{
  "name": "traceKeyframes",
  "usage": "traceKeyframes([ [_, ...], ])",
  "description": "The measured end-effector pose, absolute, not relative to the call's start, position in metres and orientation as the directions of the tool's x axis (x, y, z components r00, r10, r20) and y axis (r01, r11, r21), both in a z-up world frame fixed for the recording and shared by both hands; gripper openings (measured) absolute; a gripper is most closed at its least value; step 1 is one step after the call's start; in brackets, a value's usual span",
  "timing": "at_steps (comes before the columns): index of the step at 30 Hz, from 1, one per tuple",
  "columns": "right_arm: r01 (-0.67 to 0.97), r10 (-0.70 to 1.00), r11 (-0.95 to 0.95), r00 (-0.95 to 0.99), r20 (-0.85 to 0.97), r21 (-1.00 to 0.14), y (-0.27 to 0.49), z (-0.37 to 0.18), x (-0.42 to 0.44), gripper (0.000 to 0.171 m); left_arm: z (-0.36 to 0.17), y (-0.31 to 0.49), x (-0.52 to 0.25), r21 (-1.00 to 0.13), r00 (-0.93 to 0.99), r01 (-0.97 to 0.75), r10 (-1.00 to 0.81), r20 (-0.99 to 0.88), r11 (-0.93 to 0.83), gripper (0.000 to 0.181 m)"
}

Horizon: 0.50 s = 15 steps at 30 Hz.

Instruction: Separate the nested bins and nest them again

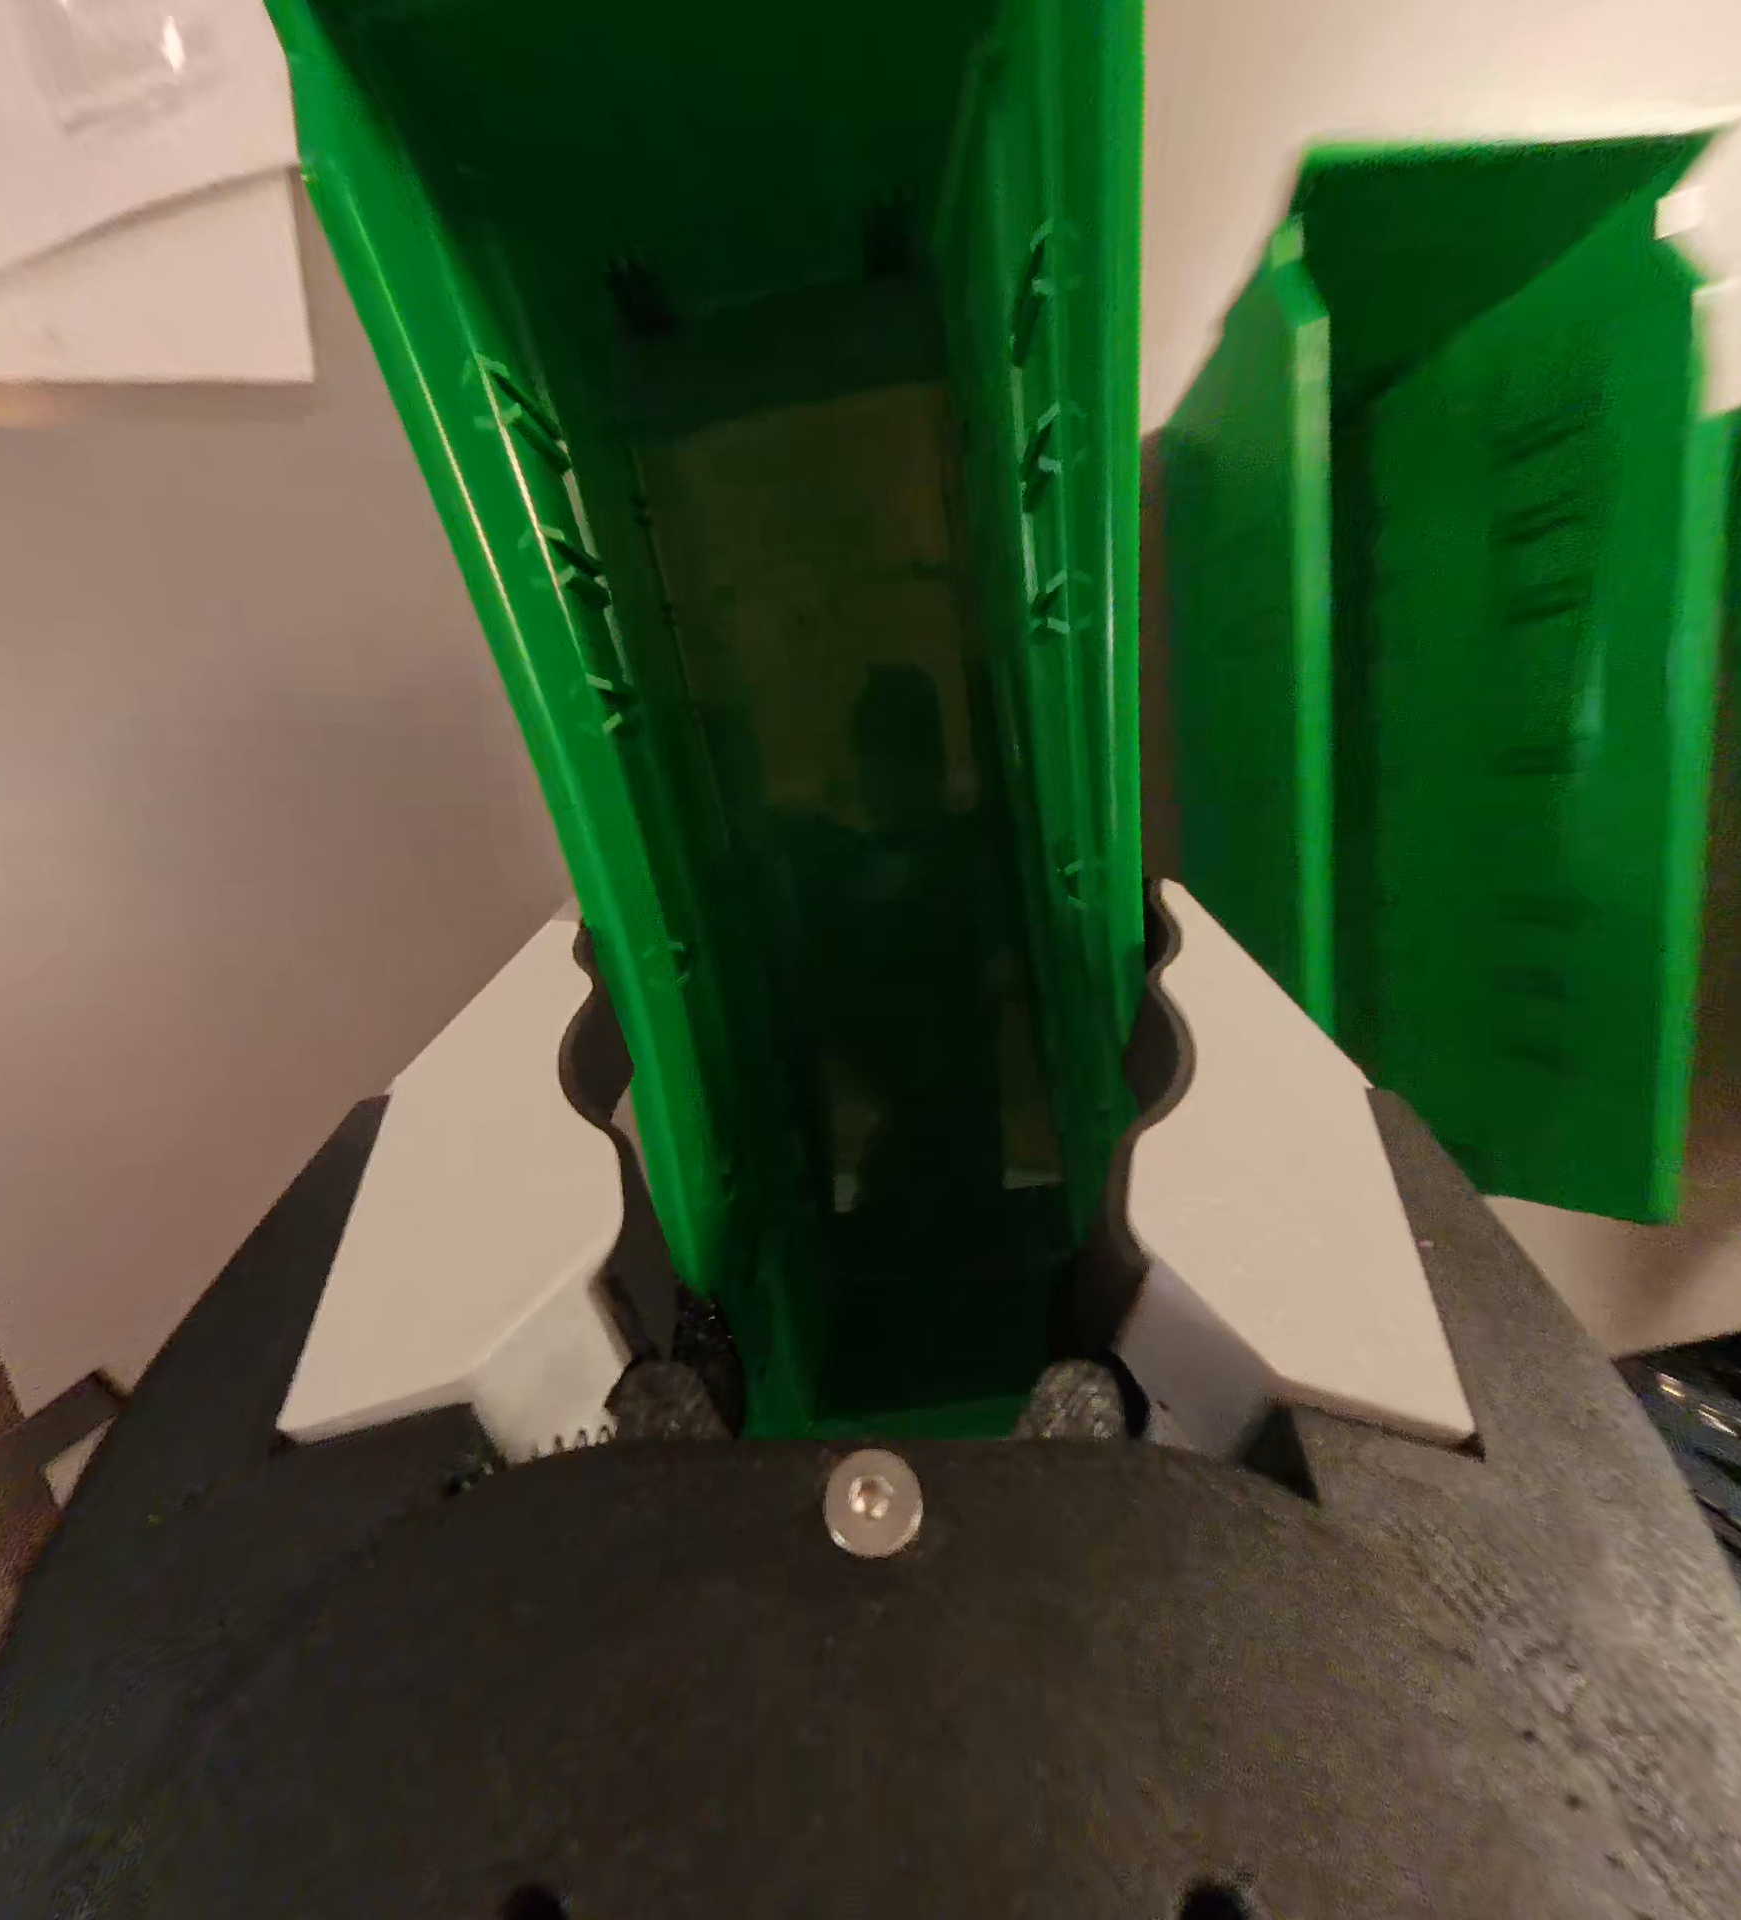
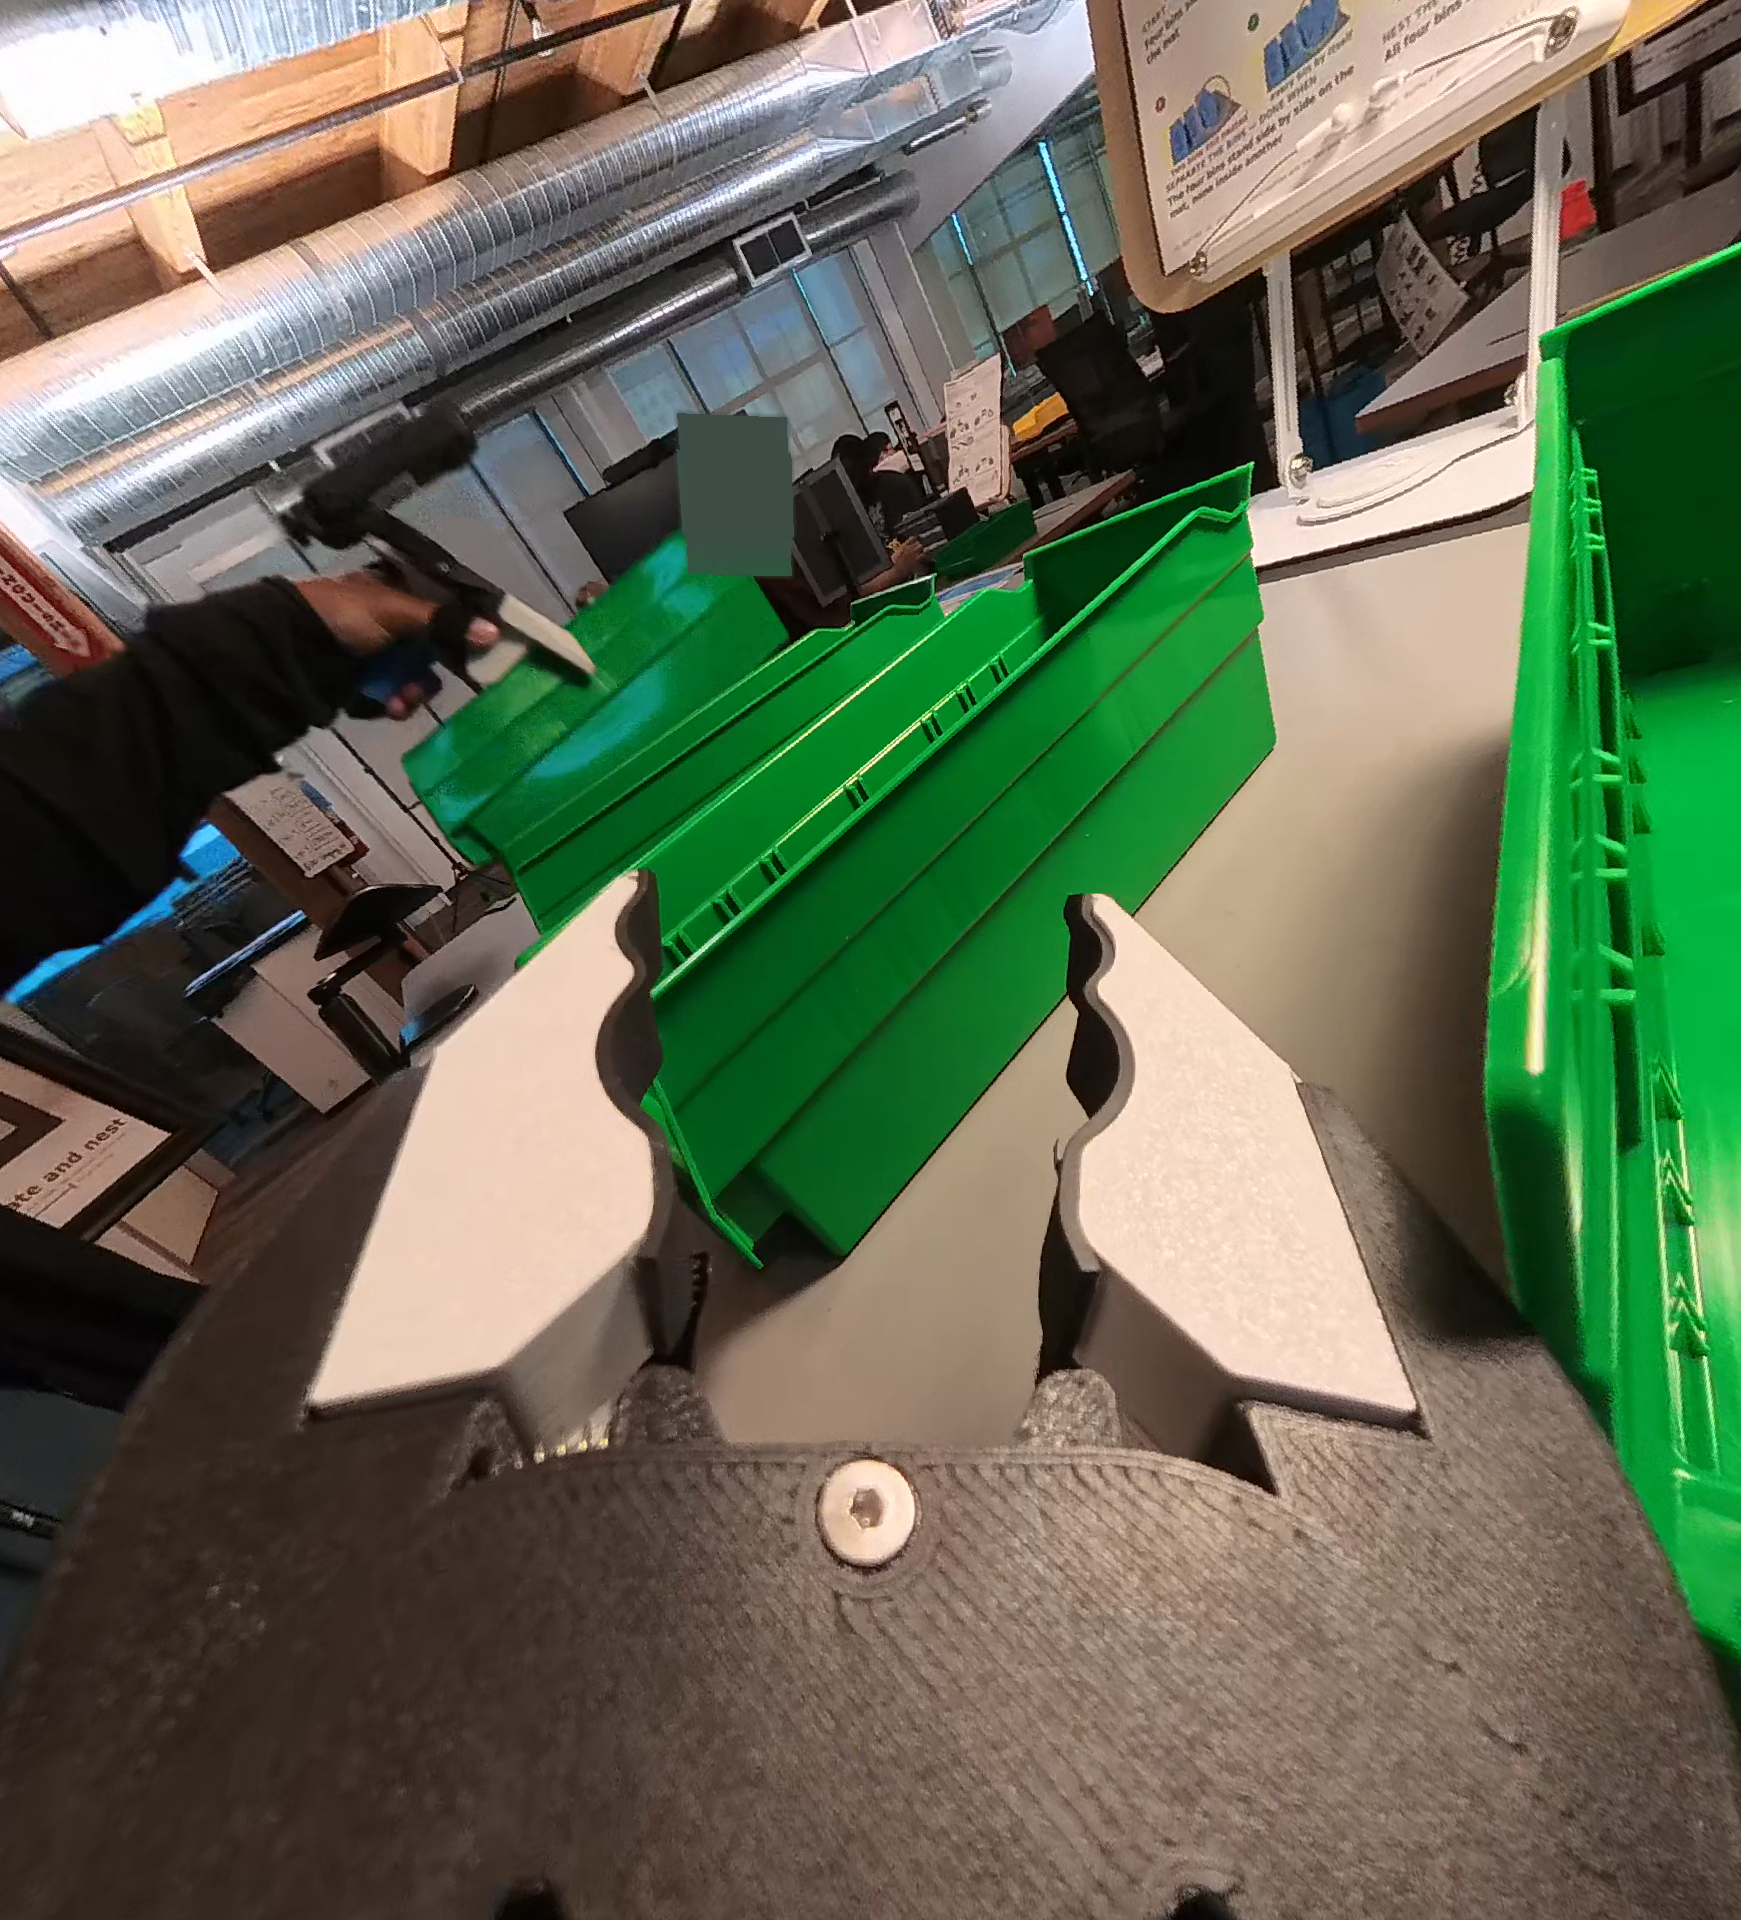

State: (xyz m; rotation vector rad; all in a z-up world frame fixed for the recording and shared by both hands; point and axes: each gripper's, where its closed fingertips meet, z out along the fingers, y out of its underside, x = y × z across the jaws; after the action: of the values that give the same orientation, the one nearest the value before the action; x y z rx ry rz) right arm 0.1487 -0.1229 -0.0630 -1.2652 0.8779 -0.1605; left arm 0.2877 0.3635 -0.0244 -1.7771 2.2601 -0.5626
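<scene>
Several green plastic bins are in view. My left gripper [image 1: 876, 935] is shut on one green bin [image 1: 741, 416], whose open inside runs away between the fingers. A second, blurred bin [image 1: 1448, 675] is to its right. In the right wrist view the left gripper [image 2: 580, 660], held by a hand, grips the far bin [image 2: 627, 675]. Another bin [image 2: 741, 748] lies beside it. My right gripper [image 2: 866, 935] is open and empty. The near end of a middle bin [image 2: 1001, 831] shows between its fingers. A large bin [image 2: 1697, 883] stands close on the right.
The bins rest on a grey table [image 2: 1365, 779]. An instruction board [image 2: 1313, 135] on a white stand [image 2: 1365, 488] is at the back right. A sleeved arm [image 2: 66, 779] reaches in from the left. A sign card [image 2: 55, 1164] lies beyond the table's left edge. About 50 centimeters separates my left fingertips from my right.
</scene>
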Motion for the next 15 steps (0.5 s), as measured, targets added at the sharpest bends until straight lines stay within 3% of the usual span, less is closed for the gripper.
traceKeyframes([
  [8, -0.355, -0.554, 0.334, 0.675, -0.487, -0.873, -0.122, -0.064, 0.149, 0.078, 0.046, 0.247, 0.26, -0.474, -0.399, -0.848, -0.876, 0.272, 0.239, 0.098],
  [15, -0.358, -0.533, 0.352, 0.683, -0.499, -0.865, -0.124, -0.061, 0.148, 0.078, 0.007, 0.198, 0.256, -0.385, -0.4, -0.884, -0.856, 0.328, 0.266, 0.098],
])
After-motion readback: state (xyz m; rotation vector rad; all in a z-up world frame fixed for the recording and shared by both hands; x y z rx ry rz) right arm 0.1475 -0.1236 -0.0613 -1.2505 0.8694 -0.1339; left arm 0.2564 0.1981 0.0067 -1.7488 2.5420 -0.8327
